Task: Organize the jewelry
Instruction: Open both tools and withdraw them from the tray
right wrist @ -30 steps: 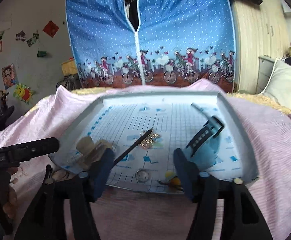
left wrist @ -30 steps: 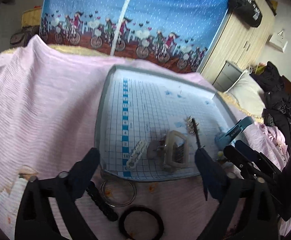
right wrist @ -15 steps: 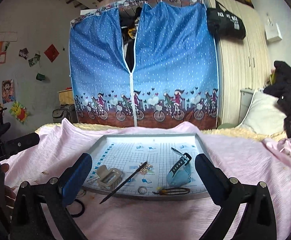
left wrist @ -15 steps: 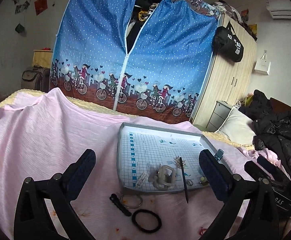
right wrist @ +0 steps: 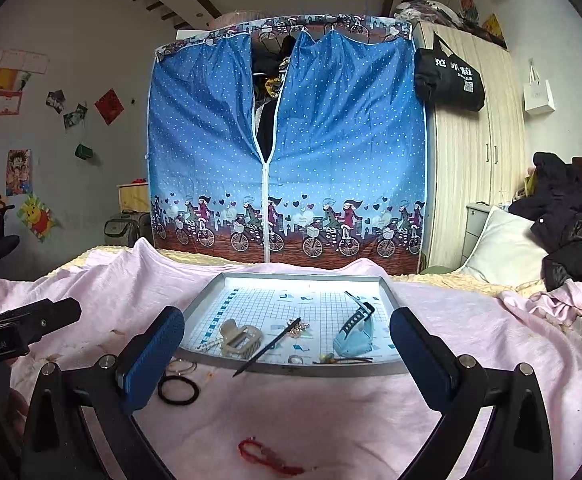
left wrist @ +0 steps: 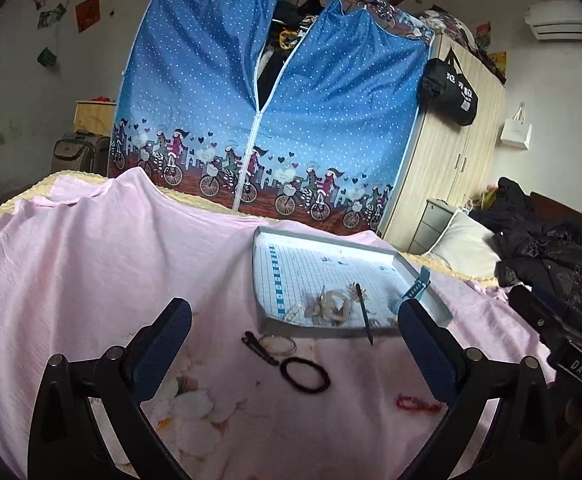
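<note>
Pink bedspread (right wrist: 331, 420) carries a grid-printed tray (right wrist: 387, 286) holding a beige claw clip (right wrist: 241, 338), a blue watch (right wrist: 355, 334) and a thin black stick (right wrist: 269, 346) that overhangs the tray's near edge. Outside that edge lie a black hair tie (right wrist: 179, 390), thin rings (right wrist: 183, 366) and a red cord (right wrist: 269, 454). Left gripper (left wrist: 295, 344) and right gripper (right wrist: 287, 354) are spread wide and empty; risks are pinching cloth with the flat pieces, or knocking the stick off.
</note>
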A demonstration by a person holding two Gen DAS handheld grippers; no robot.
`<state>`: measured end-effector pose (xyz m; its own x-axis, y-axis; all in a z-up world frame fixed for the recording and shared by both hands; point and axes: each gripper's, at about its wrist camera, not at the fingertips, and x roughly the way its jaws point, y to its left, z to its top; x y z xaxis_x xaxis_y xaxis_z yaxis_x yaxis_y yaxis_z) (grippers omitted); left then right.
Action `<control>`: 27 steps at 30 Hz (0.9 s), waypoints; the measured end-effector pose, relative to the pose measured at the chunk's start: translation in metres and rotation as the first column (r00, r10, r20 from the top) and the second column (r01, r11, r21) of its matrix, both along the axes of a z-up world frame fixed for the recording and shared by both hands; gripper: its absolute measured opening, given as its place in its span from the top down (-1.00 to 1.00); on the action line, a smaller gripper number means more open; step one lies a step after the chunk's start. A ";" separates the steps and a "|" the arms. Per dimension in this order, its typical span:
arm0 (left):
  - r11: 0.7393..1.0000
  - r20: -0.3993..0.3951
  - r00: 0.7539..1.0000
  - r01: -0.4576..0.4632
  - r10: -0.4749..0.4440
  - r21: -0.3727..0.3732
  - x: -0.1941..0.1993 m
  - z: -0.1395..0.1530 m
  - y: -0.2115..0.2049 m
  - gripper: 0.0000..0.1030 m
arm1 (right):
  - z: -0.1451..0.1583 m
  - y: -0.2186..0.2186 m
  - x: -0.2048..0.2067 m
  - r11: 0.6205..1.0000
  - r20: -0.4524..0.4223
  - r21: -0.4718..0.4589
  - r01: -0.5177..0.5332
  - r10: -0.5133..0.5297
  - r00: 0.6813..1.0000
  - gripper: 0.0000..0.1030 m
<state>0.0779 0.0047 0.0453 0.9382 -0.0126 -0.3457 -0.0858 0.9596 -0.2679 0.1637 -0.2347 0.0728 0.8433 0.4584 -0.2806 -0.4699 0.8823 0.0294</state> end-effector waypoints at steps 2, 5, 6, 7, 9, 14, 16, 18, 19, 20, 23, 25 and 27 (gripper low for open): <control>1.000 0.002 1.000 0.014 -0.014 0.012 -0.007 -0.001 -0.002 -0.96 | 0.000 -0.002 -0.008 1.000 0.007 -0.014 0.008 -0.008 1.000 -1.00; 0.998 0.008 0.999 0.032 -0.032 0.057 -0.018 -0.002 -0.007 -0.96 | 0.001 -0.006 -0.019 0.999 0.013 -0.024 0.023 -0.023 1.000 -1.00; 0.996 0.015 0.999 0.040 -0.041 0.074 -0.022 -0.002 -0.009 -0.96 | 0.000 -0.007 -0.022 0.999 0.013 -0.027 0.028 -0.027 1.000 -1.00; 0.994 0.022 0.998 0.052 -0.054 0.094 -0.026 -0.002 -0.012 -0.96 | 0.000 -0.008 -0.025 0.999 0.012 -0.031 0.034 -0.034 0.999 -1.00; 0.988 0.029 0.997 0.073 -0.077 0.135 -0.032 -0.003 -0.017 -0.97 | -0.002 -0.010 -0.030 0.998 0.001 -0.033 0.045 -0.045 0.999 -1.00; 0.982 -0.024 0.992 0.127 -0.124 0.141 -0.033 -0.011 -0.020 -0.97 | -0.008 -0.019 -0.041 0.996 -0.033 -0.031 0.080 -0.081 0.996 -1.00; 0.981 -0.078 0.992 0.108 -0.096 0.163 -0.029 -0.018 -0.021 -0.97 | -0.013 -0.021 -0.043 0.995 -0.064 -0.036 0.093 -0.095 0.993 -1.00; 0.977 -0.132 0.990 0.075 -0.049 0.200 -0.023 -0.026 -0.022 -0.97 | -0.020 -0.023 -0.042 0.994 -0.095 -0.044 0.102 -0.106 0.990 -1.00; 0.976 -0.154 0.987 0.074 -0.042 0.207 -0.021 -0.029 -0.023 -0.97 | -0.023 -0.023 -0.042 0.993 -0.112 -0.049 0.106 -0.111 0.987 -1.00; 0.975 -0.168 0.985 0.079 -0.044 0.208 -0.021 -0.033 -0.023 -0.97 | -0.025 -0.023 -0.040 0.993 -0.126 -0.051 0.105 -0.110 0.986 -1.00; 0.973 -0.198 0.979 0.090 -0.047 0.214 -0.019 -0.041 -0.023 -0.96 | -0.033 -0.021 -0.034 0.995 -0.175 -0.049 0.088 -0.096 0.980 -1.00; 0.972 -0.210 0.976 0.098 -0.052 0.216 -0.019 -0.045 -0.023 -0.96 | -0.041 -0.016 -0.031 0.996 -0.208 -0.059 0.071 -0.082 0.975 -1.00; 0.972 -0.227 0.972 0.108 -0.060 0.207 -0.017 -0.048 -0.023 -0.97 | -0.049 -0.011 -0.030 0.994 -0.231 -0.089 0.056 -0.075 0.970 -1.00</control>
<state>0.0610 -0.0184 -0.0029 0.8386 0.0098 -0.5446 -0.0353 0.9987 -0.0364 0.1337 -0.2455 0.0240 0.7771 0.3720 -0.5076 -0.3997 0.9148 0.0586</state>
